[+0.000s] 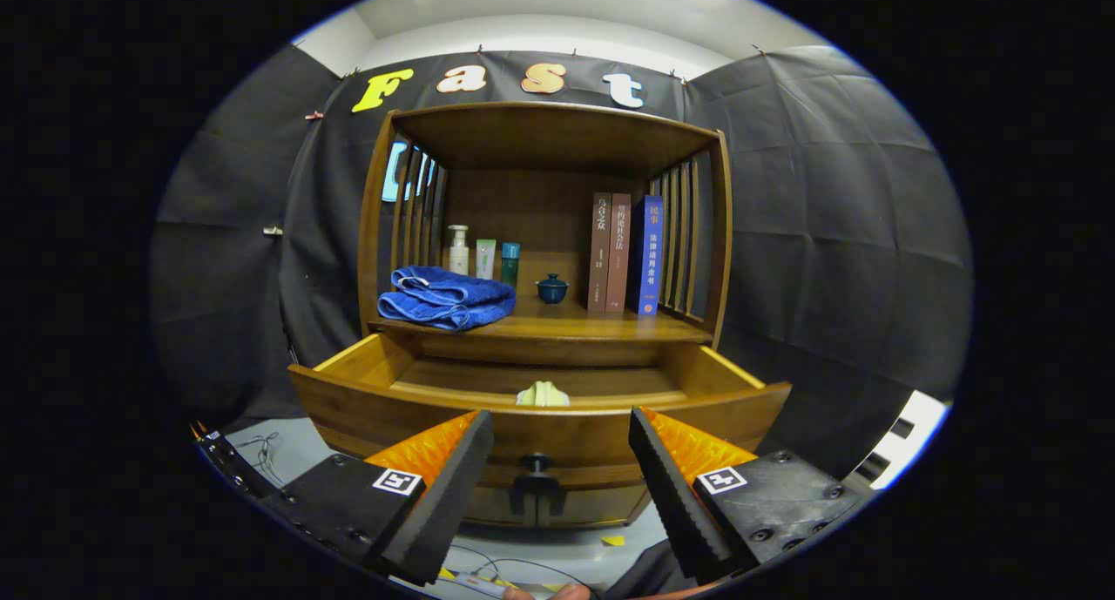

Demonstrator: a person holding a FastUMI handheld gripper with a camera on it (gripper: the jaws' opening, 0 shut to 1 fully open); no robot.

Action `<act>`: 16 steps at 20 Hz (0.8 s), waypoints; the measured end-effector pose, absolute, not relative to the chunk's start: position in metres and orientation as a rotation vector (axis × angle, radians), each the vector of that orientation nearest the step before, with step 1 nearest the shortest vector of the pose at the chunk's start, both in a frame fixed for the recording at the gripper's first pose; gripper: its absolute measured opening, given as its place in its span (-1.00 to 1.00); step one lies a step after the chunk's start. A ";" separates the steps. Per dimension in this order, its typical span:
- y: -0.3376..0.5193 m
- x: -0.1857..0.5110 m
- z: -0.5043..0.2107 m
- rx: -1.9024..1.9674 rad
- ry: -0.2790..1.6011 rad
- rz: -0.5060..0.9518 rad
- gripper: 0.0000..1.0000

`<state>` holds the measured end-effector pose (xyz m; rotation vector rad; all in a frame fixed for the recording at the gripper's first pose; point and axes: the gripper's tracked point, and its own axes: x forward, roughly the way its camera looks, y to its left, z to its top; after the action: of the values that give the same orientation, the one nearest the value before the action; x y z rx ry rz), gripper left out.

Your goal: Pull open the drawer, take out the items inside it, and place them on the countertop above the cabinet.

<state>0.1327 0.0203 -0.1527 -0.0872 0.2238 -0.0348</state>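
Black cloth walls surround a wooden cabinet [544, 234] whose drawer [540, 421] stands pulled out. The gripper [562, 461] hangs released, fingers spread either side of the drawer's dark handle [535, 482], gripping nothing. Just beyond, a pale item [543, 395] peeks over the drawer front; above, the surface [575, 326] carries a blue towel [446, 297], bottles [477, 256], a small pot [551, 288] and books [625, 253].

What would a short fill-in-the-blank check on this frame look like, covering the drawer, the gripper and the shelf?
1. The drawer is pulled ____.
2. The gripper has its fingers ____, with the drawer knob between them and untouched.
3. On the countertop, the folded blue towel lies to the ____ of the small dark lidded cup.
4. The number of upright books beside the slats is ____.

Missing words: open; open; left; three
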 end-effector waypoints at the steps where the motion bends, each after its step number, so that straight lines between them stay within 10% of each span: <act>1: 0.018 0.139 -0.147 -0.127 0.265 -0.044 0.98; 16: 0.039 0.276 -0.202 -0.053 0.753 -0.046 0.98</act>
<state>0.2759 0.0391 -0.2020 -0.0533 0.7530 -0.0459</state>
